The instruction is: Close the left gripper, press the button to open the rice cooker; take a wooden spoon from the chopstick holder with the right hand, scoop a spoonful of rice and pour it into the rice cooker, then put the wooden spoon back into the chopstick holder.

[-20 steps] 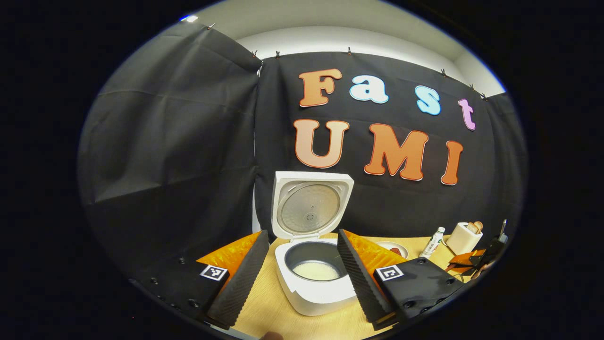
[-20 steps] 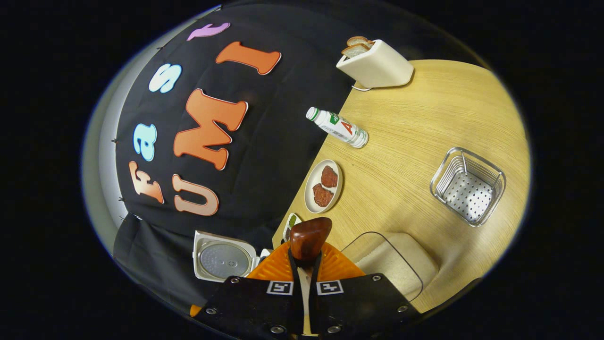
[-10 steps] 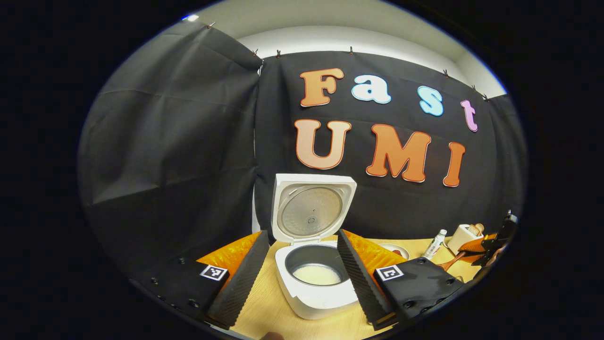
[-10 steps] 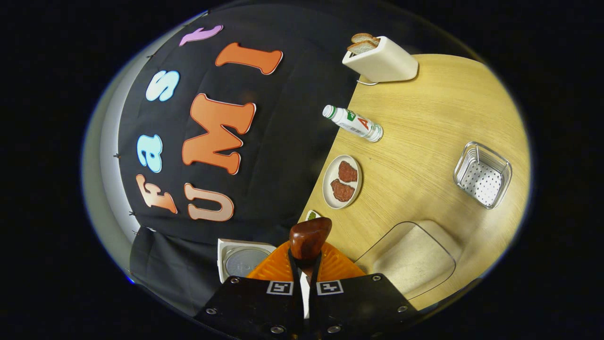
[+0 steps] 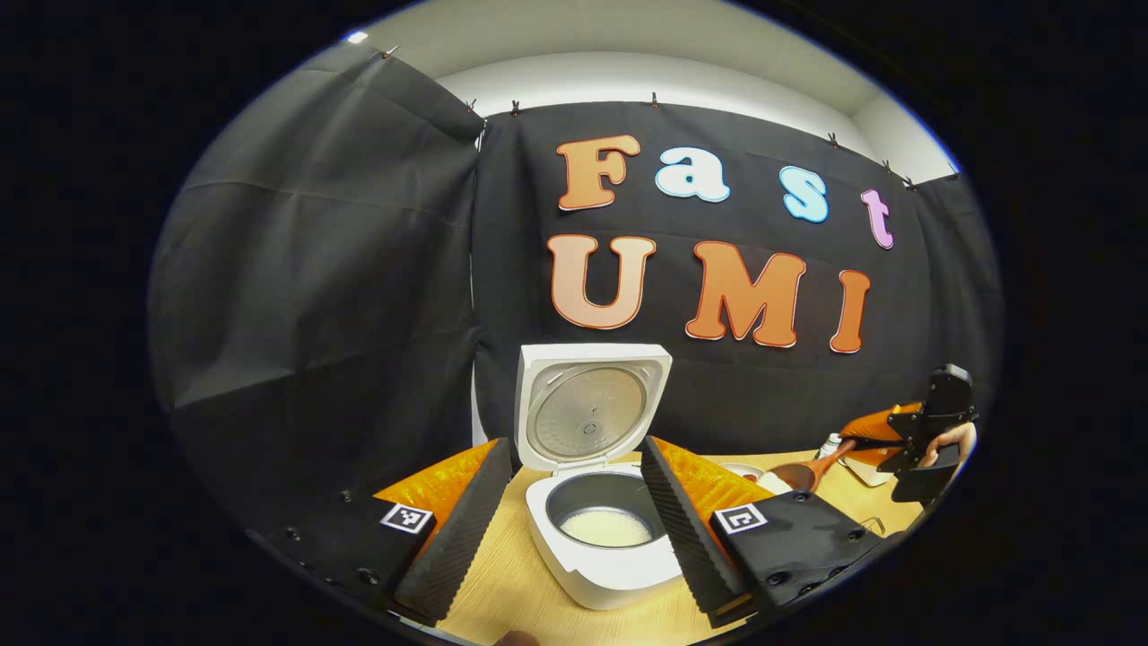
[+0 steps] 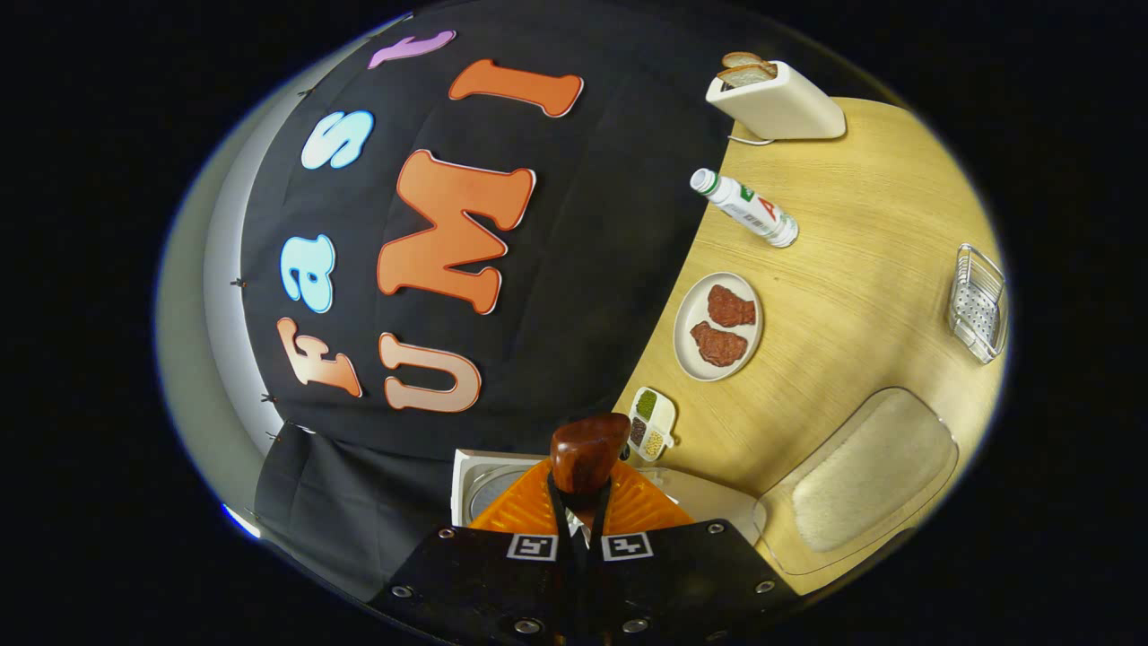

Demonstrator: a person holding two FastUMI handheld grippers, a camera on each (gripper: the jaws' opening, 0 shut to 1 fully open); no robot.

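The white rice cooker [image 5: 603, 565] stands open on the wooden table, its lid [image 5: 590, 408] upright and white rice in the pot [image 5: 603, 527]. My left gripper [image 5: 569, 538] is open, held in front of the cooker with one finger on each side of it in the left gripper view. My right gripper [image 6: 578, 507] is shut on the wooden spoon [image 6: 587, 451], whose brown bowl sticks out past the fingertips. The left gripper view has that gripper [image 5: 924, 431] at the far right, spoon [image 5: 801, 473] pointing toward the cooker. The metal chopstick holder [image 6: 978, 301] stands far off on the table.
A clear tub of rice [image 6: 861, 480] lies near the table's front. A plate of meat [image 6: 717, 325], a small sectioned dish [image 6: 652, 422], a bottle [image 6: 744, 206] and a toaster with bread [image 6: 776, 99] line the back edge by the cloth wall.
My right gripper has carried the spoon up and toward the rice cooker, leaving the chopstick holder and the rice tub behind. The left gripper has barely shifted and stays open.
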